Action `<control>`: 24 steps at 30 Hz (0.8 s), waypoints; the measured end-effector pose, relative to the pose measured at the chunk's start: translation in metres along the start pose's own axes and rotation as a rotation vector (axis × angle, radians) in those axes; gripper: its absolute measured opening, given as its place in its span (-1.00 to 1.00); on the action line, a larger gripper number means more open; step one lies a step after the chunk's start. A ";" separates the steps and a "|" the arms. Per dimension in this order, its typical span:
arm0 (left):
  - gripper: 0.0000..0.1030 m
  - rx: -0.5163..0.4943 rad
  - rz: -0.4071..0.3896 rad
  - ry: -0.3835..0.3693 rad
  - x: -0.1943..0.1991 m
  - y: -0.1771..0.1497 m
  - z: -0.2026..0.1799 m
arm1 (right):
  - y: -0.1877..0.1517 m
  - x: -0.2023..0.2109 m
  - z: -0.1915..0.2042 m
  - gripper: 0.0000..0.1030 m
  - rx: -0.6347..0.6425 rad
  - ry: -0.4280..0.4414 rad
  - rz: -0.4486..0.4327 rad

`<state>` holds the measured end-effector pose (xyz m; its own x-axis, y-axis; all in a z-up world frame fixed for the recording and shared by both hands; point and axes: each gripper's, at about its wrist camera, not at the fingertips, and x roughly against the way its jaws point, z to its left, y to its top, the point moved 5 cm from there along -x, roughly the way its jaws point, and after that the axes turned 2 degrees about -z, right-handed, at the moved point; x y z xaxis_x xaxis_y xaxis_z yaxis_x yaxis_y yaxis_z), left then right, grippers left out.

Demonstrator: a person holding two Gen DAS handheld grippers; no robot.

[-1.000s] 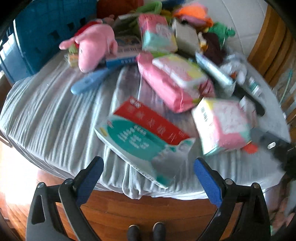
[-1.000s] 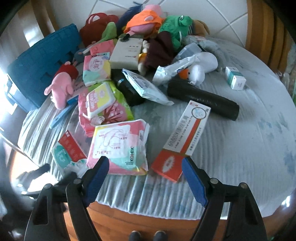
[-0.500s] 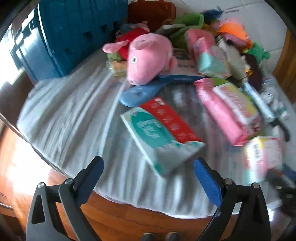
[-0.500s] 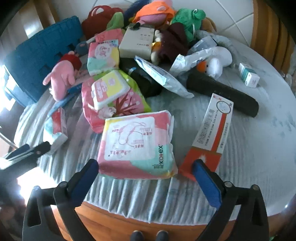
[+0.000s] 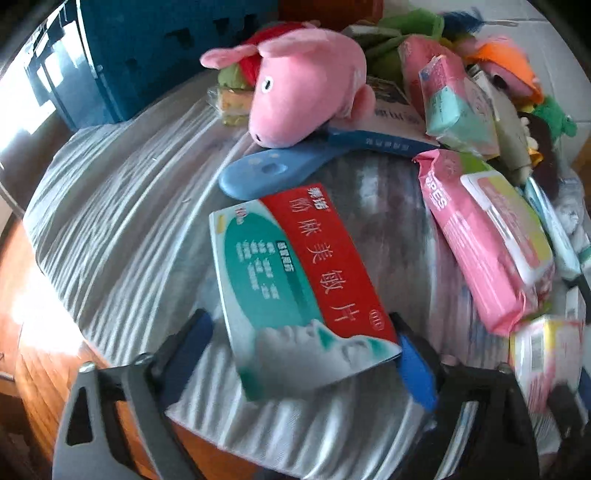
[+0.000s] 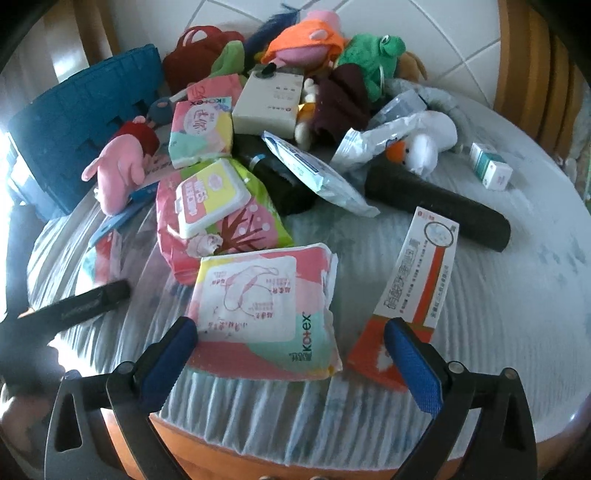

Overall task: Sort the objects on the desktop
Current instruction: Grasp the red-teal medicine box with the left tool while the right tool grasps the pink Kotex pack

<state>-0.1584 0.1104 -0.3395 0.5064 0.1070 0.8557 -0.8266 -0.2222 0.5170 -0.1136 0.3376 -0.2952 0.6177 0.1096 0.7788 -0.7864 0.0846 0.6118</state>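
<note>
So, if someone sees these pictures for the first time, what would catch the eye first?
Probably the red and teal medicine box, lying between the blue pads of the closing left gripper at the table's near edge. Behind it lies the pink plush pig, beside the blue basket. The open right gripper flanks a pink Kotex pack.

Both tongs [image 5: 303,354] [image 6: 288,354] have black skeletal frames, silver screws and blue finger pads [image 6: 413,369].

I see a round wooden bench [image 6: 229,448] draped in a ribbed grey-white cloth [image 6: 498,314]. White tiled wall [image 6: 436,33] at the far side. Wooden slatted chair back [image 6: 532,70] far right. Wood floor [image 5: 33,354] near left, with strong glare from the left.
</note>
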 end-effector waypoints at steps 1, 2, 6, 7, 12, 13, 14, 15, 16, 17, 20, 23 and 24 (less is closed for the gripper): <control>0.66 -0.010 -0.002 -0.006 0.003 -0.004 0.003 | 0.000 -0.001 0.001 1.00 -0.006 0.000 -0.003; 0.58 -0.016 -0.006 -0.010 0.004 -0.006 0.005 | 0.000 -0.001 0.001 1.00 -0.008 -0.003 -0.014; 0.52 -0.046 -0.029 -0.023 0.013 -0.016 0.015 | -0.003 0.000 0.010 1.00 -0.004 -0.002 -0.039; 0.52 -0.052 -0.038 -0.026 0.014 -0.018 0.017 | -0.005 0.000 0.013 1.00 0.008 -0.015 -0.044; 0.74 -0.050 -0.047 -0.019 0.012 -0.017 0.023 | -0.012 -0.009 0.030 1.00 0.131 -0.142 -0.090; 0.81 -0.039 -0.043 -0.021 0.010 -0.015 0.024 | -0.012 -0.011 0.030 1.00 0.139 -0.158 -0.100; 0.83 -0.040 -0.045 -0.019 0.009 -0.014 0.024 | -0.012 -0.012 0.031 1.00 0.146 -0.168 -0.106; 0.83 -0.044 -0.048 -0.021 0.008 -0.013 0.024 | -0.013 -0.014 0.033 1.00 0.158 -0.179 -0.109; 0.83 -0.052 -0.050 -0.024 0.008 -0.012 0.023 | -0.013 -0.015 0.034 1.00 0.167 -0.188 -0.110; 0.80 -0.056 -0.050 -0.026 0.009 -0.013 0.023 | -0.014 -0.016 0.035 1.00 0.173 -0.190 -0.107; 0.47 -0.078 -0.059 -0.045 0.013 -0.013 0.022 | -0.013 -0.009 0.040 0.83 0.127 -0.093 -0.116; 0.42 -0.092 -0.057 -0.054 0.012 -0.011 0.022 | -0.012 -0.021 0.036 0.62 0.100 -0.087 -0.069; 0.42 -0.092 -0.059 -0.054 0.012 -0.011 0.022 | -0.014 -0.028 0.033 0.67 0.081 -0.065 -0.046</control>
<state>-0.1374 0.0932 -0.3355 0.5649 0.0639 0.8227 -0.8131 -0.1270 0.5682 -0.1199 0.3010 -0.3205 0.6539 0.0427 0.7554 -0.7562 0.0079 0.6542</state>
